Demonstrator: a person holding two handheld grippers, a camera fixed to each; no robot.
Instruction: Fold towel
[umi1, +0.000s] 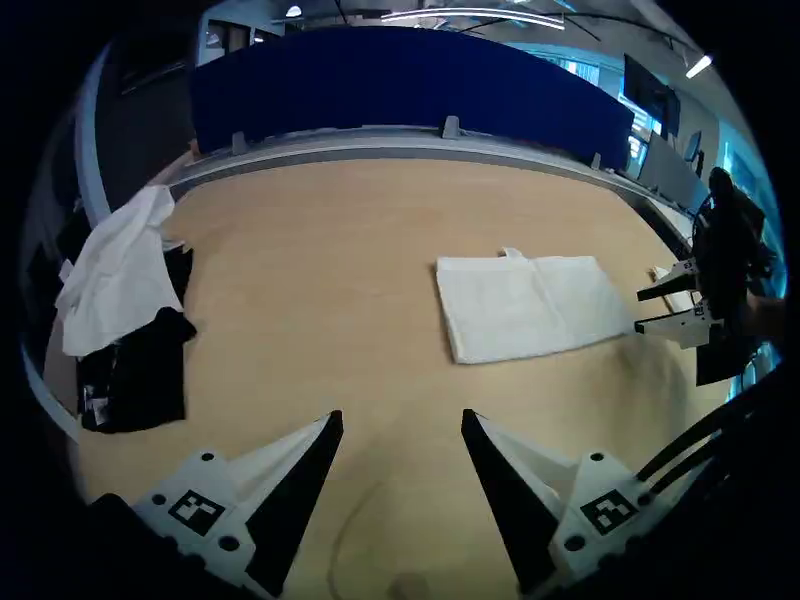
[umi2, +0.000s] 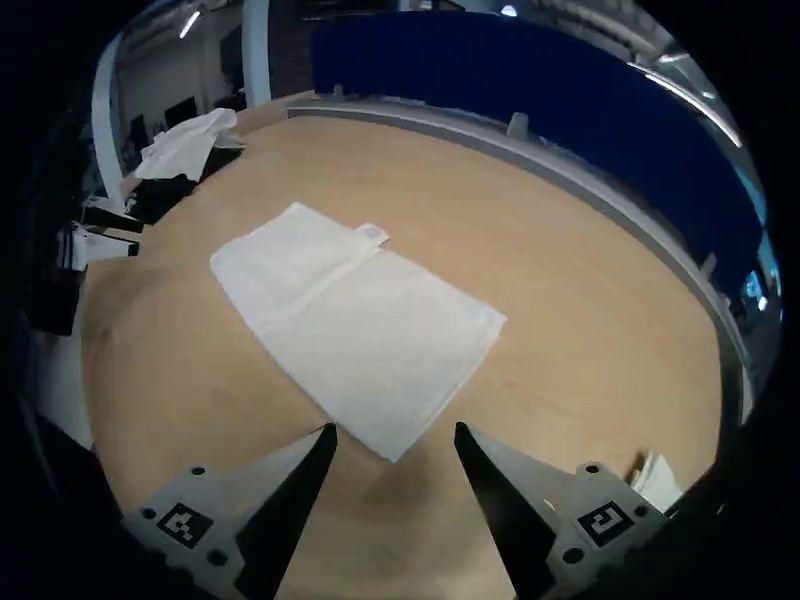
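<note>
1. Right claw gapes wide and empty, just short of the near corner of the towel, which lies flat with its long axis running away up-left.
2. Left claw, likewise spread and empty, hangs well apart from it.
3. Wooden desk; blue partition behind.

open-plan office: blue partition screen behind long wood desk, ceiling strip lights, monitors
</note>
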